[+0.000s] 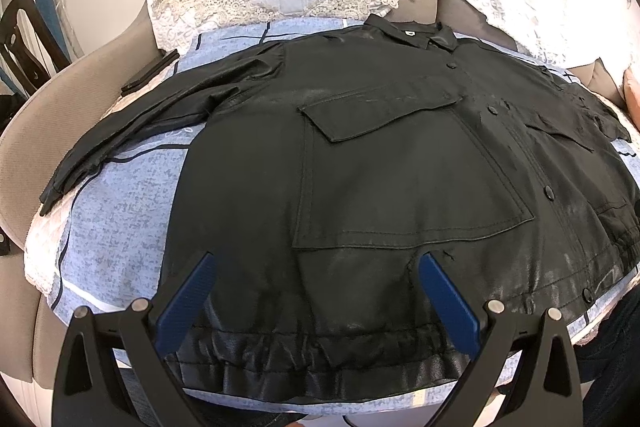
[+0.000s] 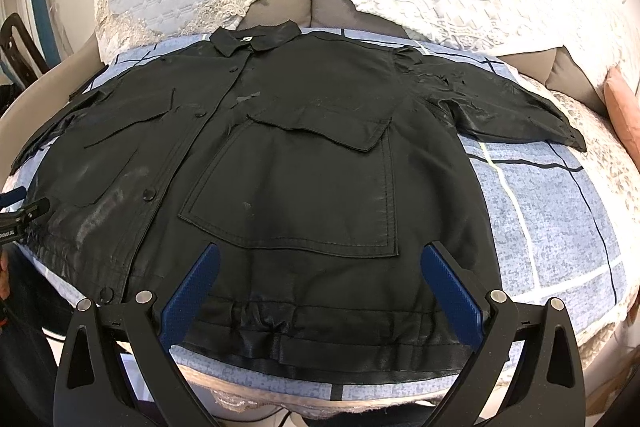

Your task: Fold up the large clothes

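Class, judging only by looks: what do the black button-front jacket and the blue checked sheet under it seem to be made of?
Black button-front jacket: probably faux leather or coated fabric; semi-gloss, with sheen at the gathered hem.
Blue checked sheet: woven cloth, likely cotton; matte, with a speckled print and dark and white lines.

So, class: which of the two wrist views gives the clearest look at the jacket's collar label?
The right wrist view: the collar label sits nearer the picture's middle, pale against the black jacket, with the whole collar visible. The left wrist view shows the same label further off towards the right and smaller.
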`<state>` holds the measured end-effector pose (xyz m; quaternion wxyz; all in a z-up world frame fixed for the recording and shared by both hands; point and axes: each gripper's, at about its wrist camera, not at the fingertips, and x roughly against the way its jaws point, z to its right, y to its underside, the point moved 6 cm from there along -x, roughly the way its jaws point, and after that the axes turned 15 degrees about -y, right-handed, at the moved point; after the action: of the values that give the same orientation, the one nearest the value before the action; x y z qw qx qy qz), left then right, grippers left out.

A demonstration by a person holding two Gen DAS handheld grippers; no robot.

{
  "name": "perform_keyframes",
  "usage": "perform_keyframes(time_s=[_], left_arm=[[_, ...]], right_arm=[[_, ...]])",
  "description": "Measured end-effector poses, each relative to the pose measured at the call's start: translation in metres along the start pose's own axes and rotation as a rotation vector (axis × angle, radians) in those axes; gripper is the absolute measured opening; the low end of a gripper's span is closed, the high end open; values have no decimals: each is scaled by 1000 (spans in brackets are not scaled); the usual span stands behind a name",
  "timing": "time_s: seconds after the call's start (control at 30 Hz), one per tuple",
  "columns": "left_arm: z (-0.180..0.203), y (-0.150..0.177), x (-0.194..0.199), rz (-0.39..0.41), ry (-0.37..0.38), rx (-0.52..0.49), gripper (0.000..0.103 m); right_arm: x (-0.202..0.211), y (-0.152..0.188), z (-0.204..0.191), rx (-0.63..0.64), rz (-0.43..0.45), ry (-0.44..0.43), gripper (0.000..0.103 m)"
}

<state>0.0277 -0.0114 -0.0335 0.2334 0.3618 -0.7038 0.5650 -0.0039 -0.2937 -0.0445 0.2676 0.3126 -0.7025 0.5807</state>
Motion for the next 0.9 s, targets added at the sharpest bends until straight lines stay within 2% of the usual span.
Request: perform_keyframes(time_s=[0.9], left_arm=[[2, -3, 5, 2, 11, -1, 102]], right_arm=[[-1, -2, -5, 19, -12, 17, 101]])
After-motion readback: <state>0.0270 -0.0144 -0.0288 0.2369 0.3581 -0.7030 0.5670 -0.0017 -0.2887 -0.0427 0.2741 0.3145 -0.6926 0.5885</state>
